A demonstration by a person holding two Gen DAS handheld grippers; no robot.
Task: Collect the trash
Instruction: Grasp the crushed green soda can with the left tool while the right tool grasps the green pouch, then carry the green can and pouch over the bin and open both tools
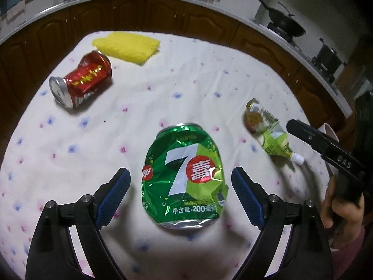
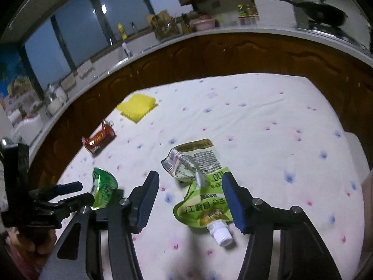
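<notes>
Under both my hands lies the surface (image 1: 209,74), draped in a white cloth with small blue and pink flowers. Beyond it runs a dark wooden cabinet front under a pale counter, where a black wok (image 2: 326,15) sits.

My left claw (image 1: 180,184) hangs open over the crushed green can (image 1: 184,175), which lies flat on the cloth; its blue pads stand on either side of the can, both clear of it. My right claw (image 2: 190,196) is partly open around the green spouted pouch (image 2: 200,186). The pouch lies crumpled between the pads with its white cap toward me; the right pad is just beside its edge, though I cannot tell whether it touches. The left pad stands apart from it.

Farther off, toward the left edge, a dented red can (image 1: 84,79) lies on its side. Just beyond it, near the far edge, rests a folded yellow cloth (image 1: 130,46).
</notes>
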